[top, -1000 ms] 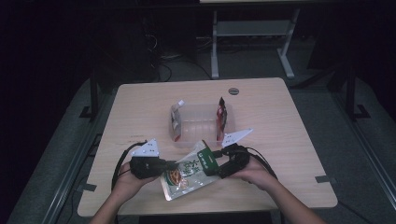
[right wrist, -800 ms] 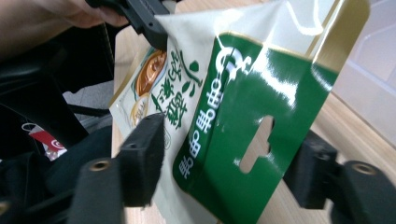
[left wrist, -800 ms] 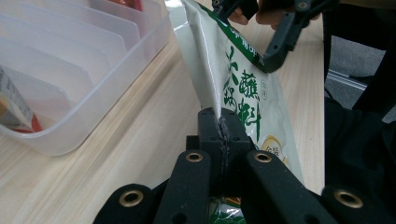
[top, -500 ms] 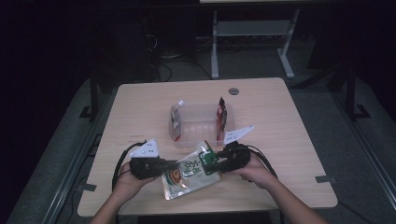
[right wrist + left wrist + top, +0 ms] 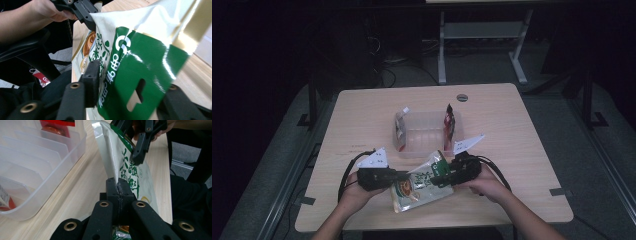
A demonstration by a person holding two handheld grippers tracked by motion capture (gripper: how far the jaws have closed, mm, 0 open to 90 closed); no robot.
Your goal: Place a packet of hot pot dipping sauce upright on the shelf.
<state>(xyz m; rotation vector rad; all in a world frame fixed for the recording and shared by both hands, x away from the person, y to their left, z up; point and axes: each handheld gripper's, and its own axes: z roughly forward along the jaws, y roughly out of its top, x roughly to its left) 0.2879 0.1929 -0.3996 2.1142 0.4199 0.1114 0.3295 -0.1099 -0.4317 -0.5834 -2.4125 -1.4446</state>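
- My table (image 5: 362,110): light wood top, rounded corners, centre of the frame, a small round grommet (image 5: 462,97) near its far edge.
- Floor (image 5: 592,165): grey, dim, with tape marks (image 5: 559,191) at lower right.
- White metal stand (image 5: 482,35): upper centre, behind my table.
- Loose cables (image 5: 387,60): upper left, on the floor.
- Surroundings: dark; light falls mostly on the tabletop.

The pouch (image 5: 422,182) lies on the table (image 5: 522,150), before the divided tray (image 5: 424,136) holding two packets.
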